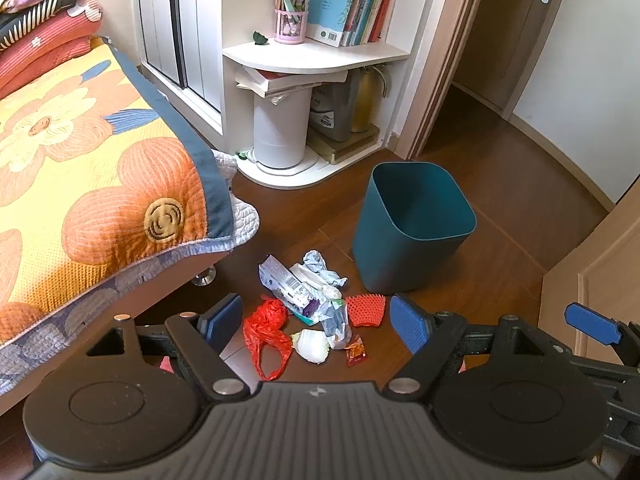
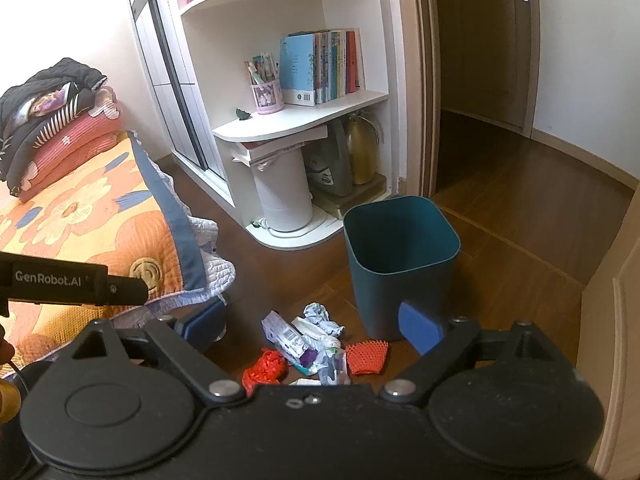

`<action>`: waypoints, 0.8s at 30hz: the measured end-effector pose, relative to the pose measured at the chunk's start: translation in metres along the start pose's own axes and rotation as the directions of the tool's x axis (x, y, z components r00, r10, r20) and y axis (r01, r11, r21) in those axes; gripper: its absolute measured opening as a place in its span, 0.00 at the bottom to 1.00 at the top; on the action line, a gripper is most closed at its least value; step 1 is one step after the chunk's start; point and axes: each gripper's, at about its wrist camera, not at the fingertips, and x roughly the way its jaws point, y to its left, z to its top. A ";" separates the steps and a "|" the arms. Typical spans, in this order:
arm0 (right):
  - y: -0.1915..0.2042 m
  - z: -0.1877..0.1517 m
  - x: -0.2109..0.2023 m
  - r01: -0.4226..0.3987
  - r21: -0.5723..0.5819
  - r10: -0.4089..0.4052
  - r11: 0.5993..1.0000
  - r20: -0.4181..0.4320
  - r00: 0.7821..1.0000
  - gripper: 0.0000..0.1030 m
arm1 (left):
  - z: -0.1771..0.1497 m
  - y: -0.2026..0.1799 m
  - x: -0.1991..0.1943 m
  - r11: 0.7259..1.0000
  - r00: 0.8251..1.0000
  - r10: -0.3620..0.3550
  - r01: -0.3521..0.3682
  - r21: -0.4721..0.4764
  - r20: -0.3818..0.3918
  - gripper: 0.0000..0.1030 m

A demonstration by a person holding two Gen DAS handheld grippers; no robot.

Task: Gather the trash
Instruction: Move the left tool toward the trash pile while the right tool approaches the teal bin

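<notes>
While both grippers hang above the wooden floor [image 1: 520, 200] with jaws spread wide and gripping nothing, a small heap of trash lies just left of the teal bin [image 1: 412, 228], close to its base. From left to right it holds a crumpled red plastic bag [image 1: 266, 330], a white printed wrapper [image 1: 282, 282] bearing a barcode whose text is too small to read, a blue-white paper wad [image 1: 320, 266], a pale rounded scrap [image 1: 312, 344], a small orange sachet [image 1: 356, 352] and a red foam net sleeve [image 1: 366, 310]. Seen between the left gripper [image 1: 320, 322] fingers, the heap sits just ahead of the tips; the right gripper [image 2: 316, 326] frames it likewise. "GenRobot.AI" is printed on the black bar [image 2: 72, 284] left of the bin.
</notes>
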 end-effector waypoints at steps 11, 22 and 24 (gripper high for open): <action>-0.001 0.004 0.002 -0.003 0.004 0.003 1.000 -0.011 1.000 0.90 | -0.002 0.001 0.001 1.000 1.000 -0.010 0.010 -0.003 0.002 0.79; -0.003 0.006 0.007 -0.020 0.025 0.021 0.999 -0.052 0.998 0.90 | -0.005 0.003 -0.005 1.000 1.000 -0.020 0.020 0.002 0.016 0.79; -0.002 0.006 0.007 -0.019 0.025 0.021 0.999 -0.052 0.998 0.90 | -0.006 0.003 -0.006 1.000 0.999 -0.027 0.027 0.003 0.020 0.79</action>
